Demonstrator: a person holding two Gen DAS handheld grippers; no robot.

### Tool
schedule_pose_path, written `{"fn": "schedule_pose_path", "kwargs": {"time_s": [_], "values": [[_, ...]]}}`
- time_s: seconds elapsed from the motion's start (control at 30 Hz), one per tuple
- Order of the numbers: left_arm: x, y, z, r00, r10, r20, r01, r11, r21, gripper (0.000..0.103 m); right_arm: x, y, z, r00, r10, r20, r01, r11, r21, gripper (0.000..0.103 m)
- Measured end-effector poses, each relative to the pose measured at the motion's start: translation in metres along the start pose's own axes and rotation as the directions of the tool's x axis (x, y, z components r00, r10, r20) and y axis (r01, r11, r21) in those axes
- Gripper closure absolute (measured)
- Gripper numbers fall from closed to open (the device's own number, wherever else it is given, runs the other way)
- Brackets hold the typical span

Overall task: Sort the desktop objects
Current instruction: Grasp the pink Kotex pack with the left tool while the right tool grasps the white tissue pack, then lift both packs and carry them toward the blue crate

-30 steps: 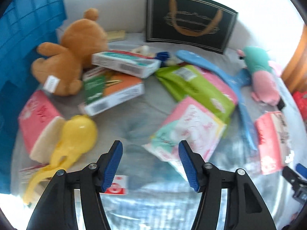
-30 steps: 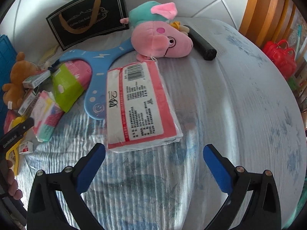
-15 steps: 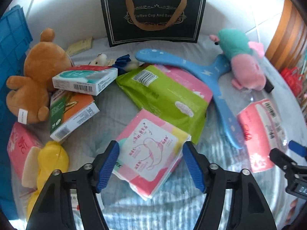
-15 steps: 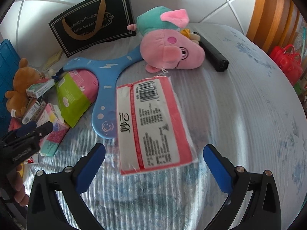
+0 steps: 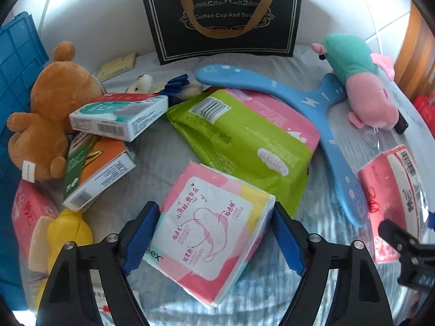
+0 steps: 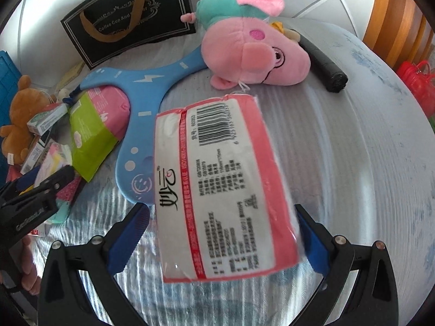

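My left gripper (image 5: 213, 237) is open, its blue fingers on either side of a pink, yellow and teal tissue pack (image 5: 212, 225) lying on the table. My right gripper (image 6: 223, 236) is open around a red and white tissue pack (image 6: 220, 187), barcode side up; this pack also shows in the left wrist view (image 5: 394, 190). Whether the pads touch the packs I cannot tell. The left gripper shows at the left edge of the right wrist view (image 6: 35, 190).
A green and pink pack (image 5: 244, 135), a blue boomerang toy (image 5: 326, 114), a pink pig plush (image 6: 250, 51), a brown bear (image 5: 49, 119), two boxes (image 5: 117, 114), a yellow toy (image 5: 65, 233), a black gift bag (image 5: 223, 19), a blue crate (image 5: 13, 62) and a black roll (image 6: 326, 68) surround them.
Both grippers have moved forward. The left one swung right from the yellow toy side and now straddles the pink pack; the right one now straddles the red pack.
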State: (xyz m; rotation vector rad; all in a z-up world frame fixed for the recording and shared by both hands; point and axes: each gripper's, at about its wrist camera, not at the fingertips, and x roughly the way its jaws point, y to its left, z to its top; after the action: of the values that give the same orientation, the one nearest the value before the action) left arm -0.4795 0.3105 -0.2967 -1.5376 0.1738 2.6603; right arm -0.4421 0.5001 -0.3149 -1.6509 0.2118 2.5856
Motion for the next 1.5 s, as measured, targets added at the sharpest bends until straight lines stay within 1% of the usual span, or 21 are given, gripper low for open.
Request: {"fn": "schedule_pose_path", "kwargs": {"time_s": [0.2,0.33,0.37,0.4,0.47,0.63,0.77,0.97,1.17,1.23,1.37,1.5], "values": [[-0.008,0.009,-0.012,1.000,0.010,-0.005,-0.010,1.000,-0.012,0.026,0.002,0.003,-0.001,1.000,0.000,-0.007,0.000,1.000,-0.007,0.000],[-0.016,0.008,-0.018,1.000,-0.001,-0.010,0.001,1.000,-0.017,0.028,0.003,0.004,-0.004,1.000,0.004,-0.011,-0.004,1.000,-0.019,0.000],[-0.019,0.007,-0.019,1.000,-0.002,-0.006,0.002,1.000,-0.013,0.028,0.001,0.005,-0.005,1.000,-0.002,-0.011,0.002,1.000,-0.024,0.002],[-0.022,0.006,-0.020,1.000,-0.002,0.000,0.002,1.000,-0.007,0.028,-0.001,0.007,-0.007,1.000,-0.015,-0.012,0.015,0.999,-0.034,0.009],[-0.029,0.004,-0.021,1.000,-0.006,0.011,0.006,1.000,-0.003,0.029,-0.006,0.008,-0.008,1.000,-0.022,-0.007,0.022,0.999,-0.045,0.017],[-0.052,0.000,-0.021,0.999,-0.020,0.047,0.020,1.000,0.002,0.029,-0.024,0.010,-0.014,1.000,-0.015,0.006,0.015,0.999,-0.052,0.018],[-0.076,-0.001,-0.024,0.996,-0.028,0.084,0.028,1.000,0.006,0.029,-0.046,0.012,-0.021,0.999,-0.006,0.035,0.007,0.999,-0.053,0.018],[-0.118,0.000,-0.034,0.989,-0.032,0.147,0.031,0.999,0.007,0.029,-0.093,0.015,-0.035,0.995,0.004,0.098,0.002,0.998,-0.066,0.018],[-0.171,0.001,-0.051,0.974,-0.032,0.224,0.031,1.000,0.007,0.029,-0.150,0.027,-0.055,0.982,0.028,0.186,-0.010,0.995,-0.098,0.018],[-0.186,0.008,-0.058,0.970,-0.028,0.242,0.028,1.000,0.003,0.029,-0.169,0.033,-0.062,0.976,0.041,0.212,-0.017,0.993,-0.113,0.018],[-0.213,0.021,-0.073,0.961,-0.002,0.278,0.008,1.000,-0.023,0.029,-0.197,0.047,-0.074,0.965,0.077,0.251,-0.038,0.987,-0.158,0.018],[-0.237,0.041,-0.089,0.951,0.061,0.305,-0.037,0.996,-0.084,0.029,-0.223,0.072,-0.083,0.947,0.149,0.283,-0.081,0.967,-0.240,0.018]]}}
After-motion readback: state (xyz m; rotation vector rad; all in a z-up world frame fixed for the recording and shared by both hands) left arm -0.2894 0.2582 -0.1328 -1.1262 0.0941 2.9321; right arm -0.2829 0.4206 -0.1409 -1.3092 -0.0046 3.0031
